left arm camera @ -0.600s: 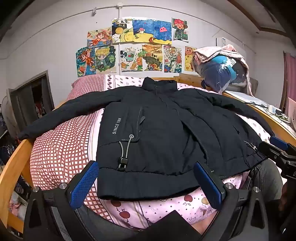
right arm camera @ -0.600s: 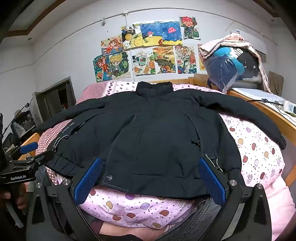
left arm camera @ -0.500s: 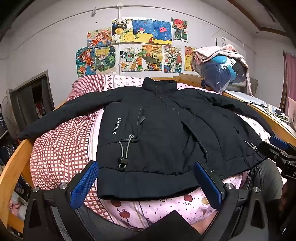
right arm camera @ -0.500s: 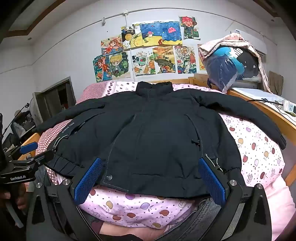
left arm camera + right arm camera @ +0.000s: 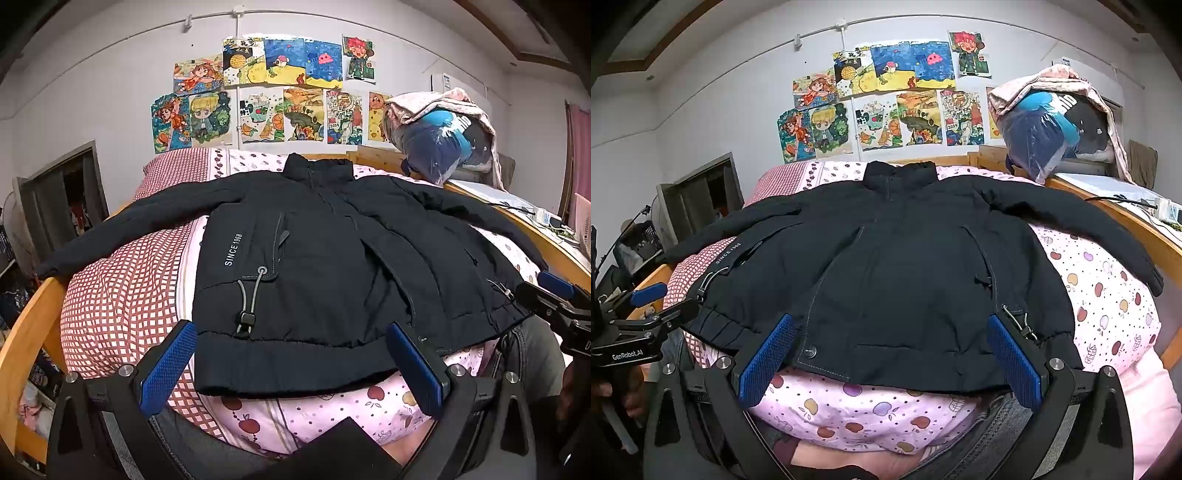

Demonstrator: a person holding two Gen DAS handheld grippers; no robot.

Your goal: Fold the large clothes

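A large black jacket (image 5: 317, 266) lies flat and face up on the bed, collar at the far end, both sleeves spread out to the sides. It also fills the right wrist view (image 5: 908, 280). My left gripper (image 5: 291, 363) is open and empty, just short of the hem at the jacket's left half. My right gripper (image 5: 890, 358) is open and empty, just short of the hem at the right half. Each gripper shows at the edge of the other's view: the right one (image 5: 557, 295), the left one (image 5: 646, 314).
The bed has a pink fruit-print cover (image 5: 1108, 302) and a red checked quilt (image 5: 122, 295), with a wooden frame (image 5: 26, 332). A bundle of bagged bedding (image 5: 1056, 125) sits at the far right on a desk. Drawings hang on the wall behind.
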